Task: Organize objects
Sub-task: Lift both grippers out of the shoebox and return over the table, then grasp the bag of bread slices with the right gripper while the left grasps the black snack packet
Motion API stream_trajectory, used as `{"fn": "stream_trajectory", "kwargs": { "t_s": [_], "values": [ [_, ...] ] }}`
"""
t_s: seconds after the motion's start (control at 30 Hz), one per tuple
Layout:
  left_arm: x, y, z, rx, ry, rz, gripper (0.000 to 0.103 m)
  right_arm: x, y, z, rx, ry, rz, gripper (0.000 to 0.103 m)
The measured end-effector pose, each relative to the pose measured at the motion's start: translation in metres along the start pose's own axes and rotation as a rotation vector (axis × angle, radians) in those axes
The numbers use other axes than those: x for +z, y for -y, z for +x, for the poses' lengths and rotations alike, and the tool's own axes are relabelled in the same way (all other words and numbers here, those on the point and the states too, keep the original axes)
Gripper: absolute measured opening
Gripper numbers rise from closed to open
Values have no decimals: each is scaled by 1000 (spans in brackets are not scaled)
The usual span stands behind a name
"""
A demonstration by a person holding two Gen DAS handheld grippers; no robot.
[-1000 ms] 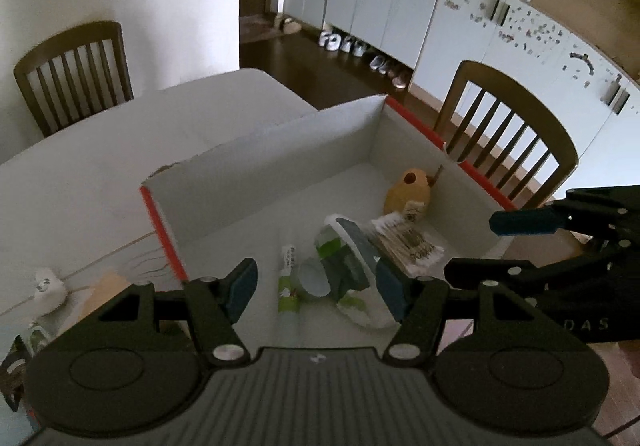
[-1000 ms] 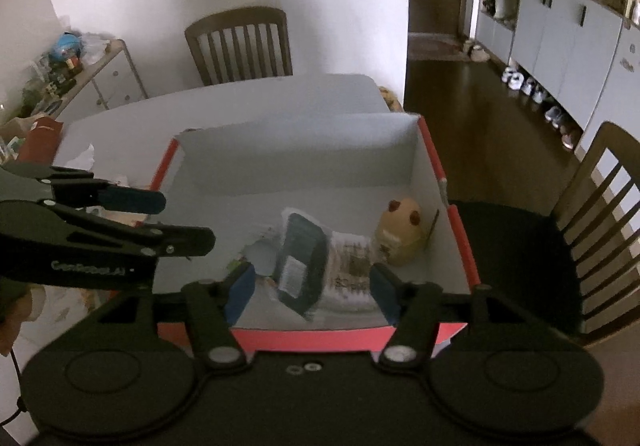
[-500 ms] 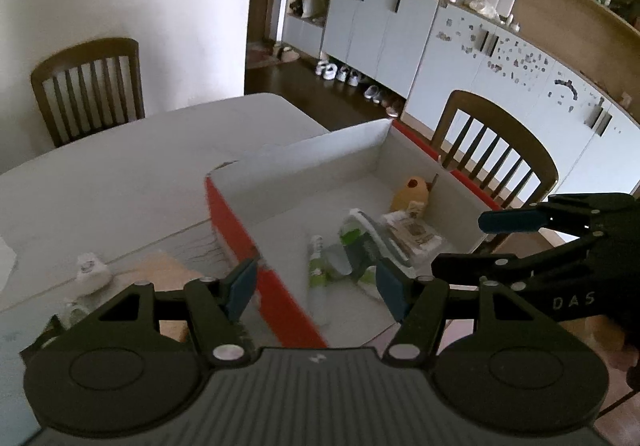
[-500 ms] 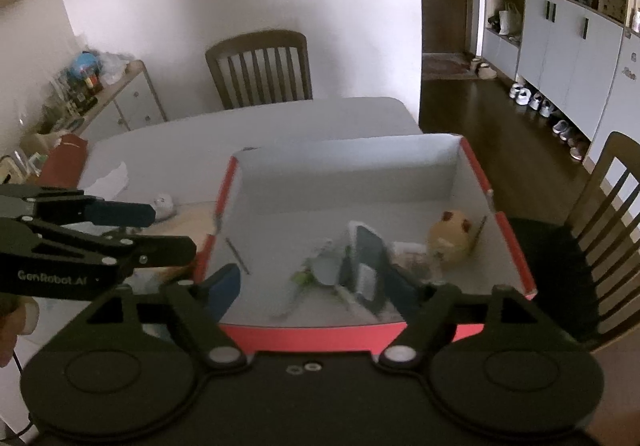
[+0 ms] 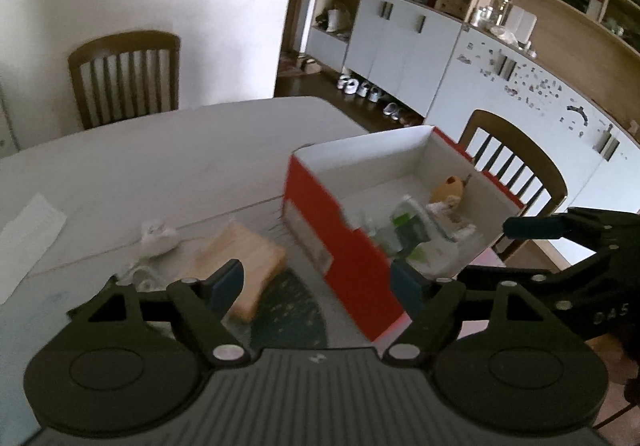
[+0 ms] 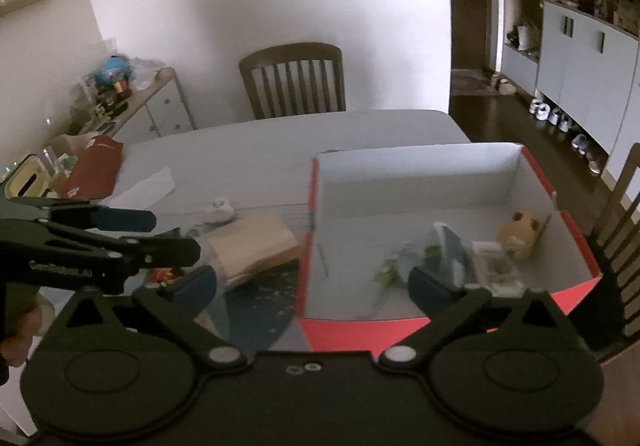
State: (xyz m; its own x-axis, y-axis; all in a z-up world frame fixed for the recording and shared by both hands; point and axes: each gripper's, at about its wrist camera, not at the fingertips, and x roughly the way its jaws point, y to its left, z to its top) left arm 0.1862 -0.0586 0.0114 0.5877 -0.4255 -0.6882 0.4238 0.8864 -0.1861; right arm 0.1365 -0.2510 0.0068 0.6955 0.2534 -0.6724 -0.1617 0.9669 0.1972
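A red box with a white inside [image 5: 320, 218] [image 6: 400, 326] stands on the table and holds a green-and-white pouch [image 5: 412, 222] [image 6: 448, 246], a small tube [image 6: 384, 274], a printed packet [image 6: 492, 262] and a tan toy [image 5: 448, 188] [image 6: 516, 234]. A tan wooden block [image 5: 244, 266] [image 6: 252, 246] and a small white object [image 5: 158, 236] [image 6: 218, 208] lie on the table left of the box. My left gripper [image 5: 316, 282] is open and empty above the block and the box's near corner. My right gripper [image 6: 312, 286] is open and empty at the box's near wall.
A dark round mat [image 5: 292, 314] lies under the block and box. White paper [image 5: 28, 234] lies at the table's left. Wooden chairs [image 5: 124, 76] [image 5: 516, 162] stand at the far end and the right side. A red bag [image 6: 96, 166] sits beside a cluttered sideboard.
Both grippers have pulled back and up from inside the box, and swung left. The block, white object and mat have come into view. Both stay open and empty.
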Motion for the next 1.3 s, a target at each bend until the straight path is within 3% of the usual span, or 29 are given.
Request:
{"fn": "stream_trajectory", "kwargs": {
  "t_s": [0.3, 0.4, 0.87, 1.3],
  "values": [
    [-32, -49, -15, 6, -17, -46, 90, -9, -40, 17, 20, -38, -9, 102],
    [-42, -66, -19, 15, -10, -69, 102, -14, -55, 23, 16, -51, -26, 102],
    [-81, -120, -5, 88, -28, -100, 103, -26, -99, 60, 5, -118, -132, 101],
    [-73, -173, 30, 168, -34, -46, 103, -3, -111, 106, -31, -155, -155, 100]
  ]
}}
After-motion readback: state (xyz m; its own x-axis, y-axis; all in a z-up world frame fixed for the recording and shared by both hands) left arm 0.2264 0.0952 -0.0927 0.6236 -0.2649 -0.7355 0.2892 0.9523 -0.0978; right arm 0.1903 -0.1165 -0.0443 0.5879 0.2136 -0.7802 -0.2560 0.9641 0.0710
